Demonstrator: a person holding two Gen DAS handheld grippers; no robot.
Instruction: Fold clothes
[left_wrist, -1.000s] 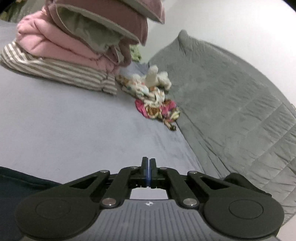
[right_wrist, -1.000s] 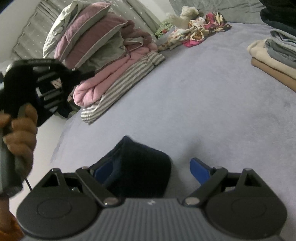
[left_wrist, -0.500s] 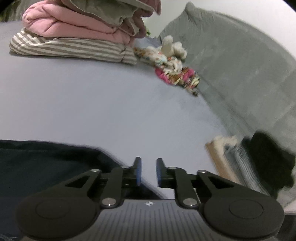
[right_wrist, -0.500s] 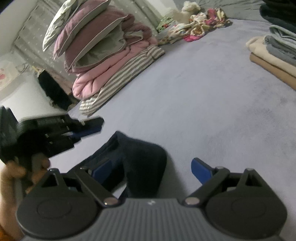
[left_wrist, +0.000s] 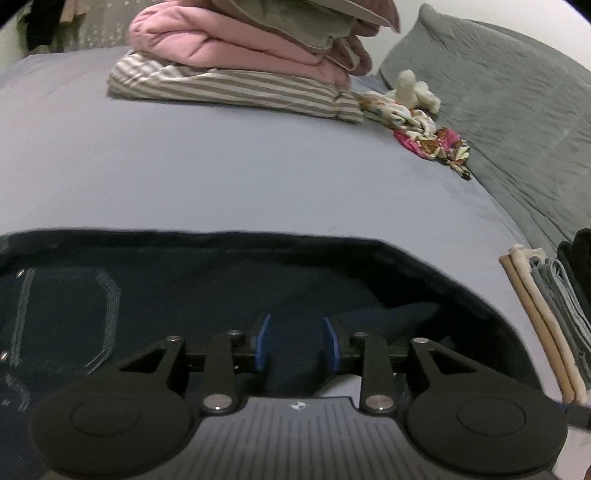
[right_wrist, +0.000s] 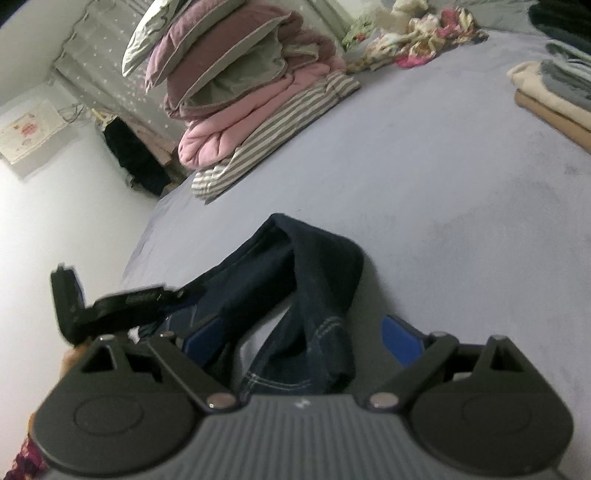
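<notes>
Right wrist only: left claw (right_wrist: 177, 295) opening over jeans (right_wrist: 314, 266), right claw (right_wrist: 303, 339) spread.

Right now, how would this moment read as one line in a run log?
step: folding dark jeans on bed | left hand-held gripper: opening over jeans, nothing pinched | right hand-held gripper: open, jeans between fingers

— What carries it all?
— A bed (left_wrist: 229, 173) in a grey sheet.
— And on it?
— Dark jeans (left_wrist: 207, 291) at lower frame, a striped cover (left_wrist: 236, 86) under bedding at top, floral clothes (left_wrist: 424, 129) upper right, folded clothes (left_wrist: 546, 310) at right edge.
</notes>
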